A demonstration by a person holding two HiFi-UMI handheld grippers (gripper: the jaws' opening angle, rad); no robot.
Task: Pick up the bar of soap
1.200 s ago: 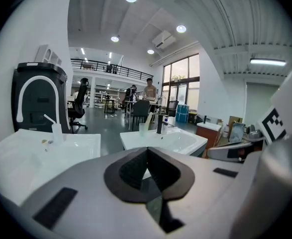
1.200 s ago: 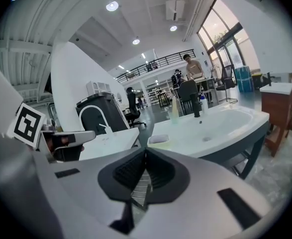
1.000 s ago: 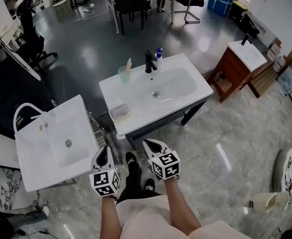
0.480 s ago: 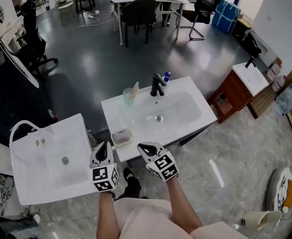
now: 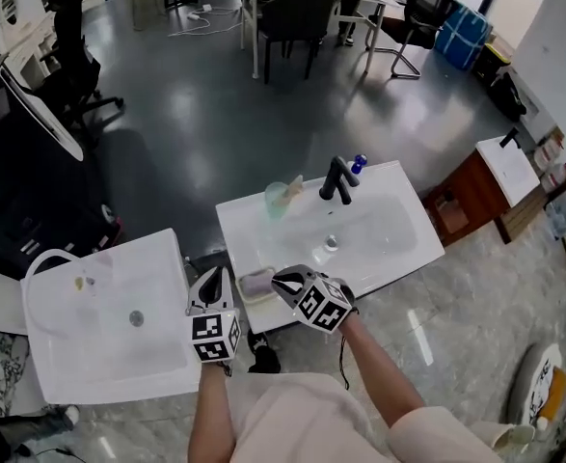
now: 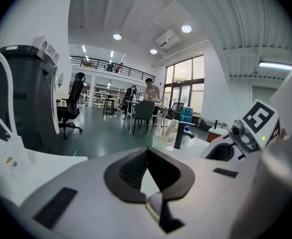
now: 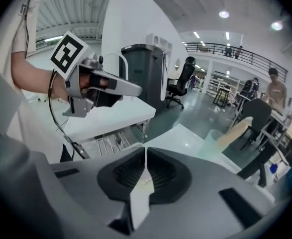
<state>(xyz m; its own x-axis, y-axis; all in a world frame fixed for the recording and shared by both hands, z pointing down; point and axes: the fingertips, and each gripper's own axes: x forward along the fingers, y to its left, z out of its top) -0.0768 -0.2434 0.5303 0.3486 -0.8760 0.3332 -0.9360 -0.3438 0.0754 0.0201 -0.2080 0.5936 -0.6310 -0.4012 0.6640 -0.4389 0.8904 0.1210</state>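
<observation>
Holding left tongs [image 5: 217, 274] closed and empty just beside bar of soap [image 5: 256, 284], lying in its dish [image 5: 247, 295] on white sink table's [image 5: 242, 234] front left corner; holding right tongs [image 5: 281, 281] closed and empty just beside dish's right edge.

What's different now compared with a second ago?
The person stepped up to the white sink, so both grippers came forward: the right gripper now reaches the soap dish at its near left corner, the left gripper just left of it. Nothing was grabbed or released; both jaws stay shut and empty. Faucet, cup and soap dish haven't moved.
</observation>
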